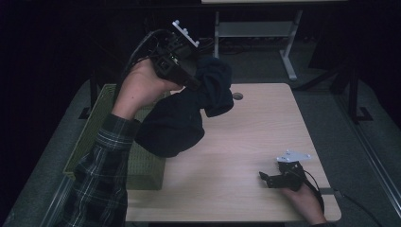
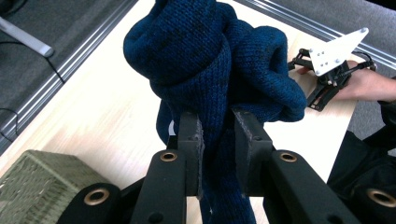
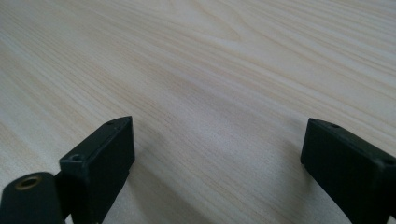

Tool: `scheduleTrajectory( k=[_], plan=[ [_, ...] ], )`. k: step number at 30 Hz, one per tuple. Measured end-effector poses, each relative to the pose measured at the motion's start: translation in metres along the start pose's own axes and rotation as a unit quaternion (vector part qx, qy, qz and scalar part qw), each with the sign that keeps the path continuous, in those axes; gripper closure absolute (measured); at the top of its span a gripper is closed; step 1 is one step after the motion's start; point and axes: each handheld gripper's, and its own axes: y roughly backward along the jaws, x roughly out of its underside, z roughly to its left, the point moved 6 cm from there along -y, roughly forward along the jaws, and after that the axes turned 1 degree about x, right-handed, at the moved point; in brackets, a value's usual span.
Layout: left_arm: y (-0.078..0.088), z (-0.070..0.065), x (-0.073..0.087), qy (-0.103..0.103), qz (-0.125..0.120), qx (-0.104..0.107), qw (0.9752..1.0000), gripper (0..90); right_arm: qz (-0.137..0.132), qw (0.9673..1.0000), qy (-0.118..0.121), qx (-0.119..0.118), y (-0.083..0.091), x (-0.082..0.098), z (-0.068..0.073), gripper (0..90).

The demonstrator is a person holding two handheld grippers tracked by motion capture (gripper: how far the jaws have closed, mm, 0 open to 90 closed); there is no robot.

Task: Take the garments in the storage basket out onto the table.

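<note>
1. We hold the dark blue knit garment [image 2: 205, 60] up in the air w/ the left gripper [image 2: 217, 140], above the left half of the table [image 1: 246, 156] & just beside the green woven basket [image 1: 94, 127]
2. Left jaws are clamped on a bunched fold of the knit; in the left gripper view the fabric is squeezed betw. the two pads [image 2: 191, 140], most of it balled up past the tips, a strand hanging back toward the hand
3. In the high view the garment [image 1: 184, 118] droops in a loose lump below the left gripper [image 1: 189, 71], lower part hanging near the basket's rim
4. Handling, our guess: soft, floppy, light, not fragile; it'll sag, swing & stretch, no fixed shape. Knit isn't slippery, so a pinch on a thick fold should hold; a thin edge could slide out
5. Best hold, we think: a doubled-up fold, as now
6. Right gripper [image 1: 272, 178] rests low at the table's near right corner, well apart from the garment; its jaws stand wide open over bare wood [image 3: 210, 93], nothing betw. them
</note>
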Motion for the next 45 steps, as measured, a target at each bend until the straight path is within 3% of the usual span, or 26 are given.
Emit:
scheduleTrajectory(
  k=[15,22,37,45],
  plan=[
    [-0.043,-0.017,-0.003,-0.018,0.01,0.034,0.9992,74.4,-0.001,1.0,0.0,0.0,0.0,0.0,0.0,9.5],
    [-0.071,-0.03,-0.007,-0.025,0.015,0.055,0.9981,74.3,-0.001,1.0,0.001,0.0,0.0,0.0,0.0,9.5],
    [-0.119,-0.057,-0.013,-0.04,0.022,0.097,0.9943,74.3,-0.001,1.0,0.001,0.0,0.0,0.0,0.0,9.5],
    [-0.148,-0.068,-0.015,-0.041,0.028,0.125,0.9909,74.3,-0.002,1.0,0.002,0.0,0.0,0.0,0.0,9.5]
  ],
)
